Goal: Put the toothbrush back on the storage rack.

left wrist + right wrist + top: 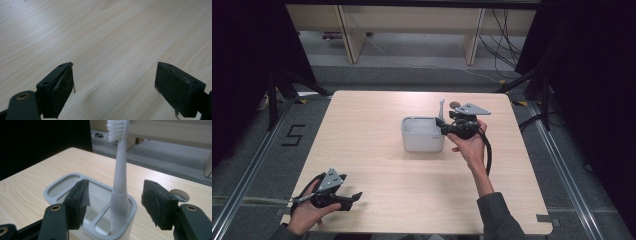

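Spreading across the high view, the table (377, 165) is a squarish slab of pale wood-grain laminate with rounded corners; the left gripper view brings that grain up close as fine parallel streaks with a soft sheen. On it, right of centre, stands the holder (423, 134), a light grey rounded-rectangle tub of smooth matte plastic. From above it reads as one box, while the right gripper view shows its thick rim (51, 187) and inner walls dividing it into several compartments.

The toothbrush (119, 182) stands in the holder's near corner compartment, on the side nearest the right gripper. It is white, with a thicker round base narrowing to a slim neck and a tuft of white bristles at the top. Its long axis runs almost vertical, head up and leaning very slightly; from above it is just a thin pale stick (441, 107) rising at the tub's far right corner.

The right gripper (451, 127) sits beside the holder, its black jaws with rough, worn pads (81, 200) spread apart on either side of the handle without touching it. The left gripper (115, 82) rests low at the table's near left corner, jaws wide apart over bare wood, frayed padding showing at their edges.
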`<state>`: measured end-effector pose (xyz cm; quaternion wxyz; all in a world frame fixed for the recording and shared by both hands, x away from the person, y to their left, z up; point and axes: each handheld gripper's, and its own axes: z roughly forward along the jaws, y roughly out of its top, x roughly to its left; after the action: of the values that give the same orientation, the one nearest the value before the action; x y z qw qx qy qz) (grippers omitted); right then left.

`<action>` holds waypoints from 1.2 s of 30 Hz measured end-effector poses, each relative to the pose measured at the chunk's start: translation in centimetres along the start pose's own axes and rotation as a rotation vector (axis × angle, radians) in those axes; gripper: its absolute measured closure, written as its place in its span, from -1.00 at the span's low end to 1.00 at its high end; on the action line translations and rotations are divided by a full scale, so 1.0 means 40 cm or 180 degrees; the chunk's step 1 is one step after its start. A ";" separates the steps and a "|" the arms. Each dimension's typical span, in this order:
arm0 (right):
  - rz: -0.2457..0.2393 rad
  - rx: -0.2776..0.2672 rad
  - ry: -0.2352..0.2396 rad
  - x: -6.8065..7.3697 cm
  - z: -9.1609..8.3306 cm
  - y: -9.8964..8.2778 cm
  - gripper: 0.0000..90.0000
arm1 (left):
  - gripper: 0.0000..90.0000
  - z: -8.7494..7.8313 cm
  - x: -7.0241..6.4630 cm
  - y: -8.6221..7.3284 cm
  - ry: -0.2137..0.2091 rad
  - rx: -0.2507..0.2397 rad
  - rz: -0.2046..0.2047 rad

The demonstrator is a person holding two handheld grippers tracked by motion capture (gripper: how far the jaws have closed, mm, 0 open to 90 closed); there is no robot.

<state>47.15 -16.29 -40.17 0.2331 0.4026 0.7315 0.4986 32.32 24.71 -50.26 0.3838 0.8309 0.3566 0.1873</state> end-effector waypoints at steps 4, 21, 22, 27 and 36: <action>-0.0015 -0.0022 0.0012 -0.002 -0.007 -0.007 -0.16 | -0.66 -0.002 0.000 0.000 0.0003 0.0001 0.0003; -0.0005 0.0038 -0.0006 0.001 -0.056 -0.041 -0.21 | -0.66 -0.002 -0.004 0.003 -0.0013 -0.0015 -0.0021; 0.0038 0.0042 -0.0006 0.003 -0.060 -0.044 -0.21 | -0.66 -0.004 0.001 0.003 0.0022 0.0031 0.0043; 0.0020 0.0032 0.0031 0.003 -0.070 -0.050 -0.22 | -0.66 -0.001 0.000 0.002 0.0023 0.0006 0.0021; -0.0013 0.0083 0.0063 0.015 -0.089 -0.068 -0.23 | -0.66 -0.003 0.000 0.002 0.0018 0.0019 0.0032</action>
<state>43.19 -18.21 -41.23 0.2216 0.3991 0.7410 0.4925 32.27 24.74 -50.13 0.3793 0.8333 0.3541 0.1906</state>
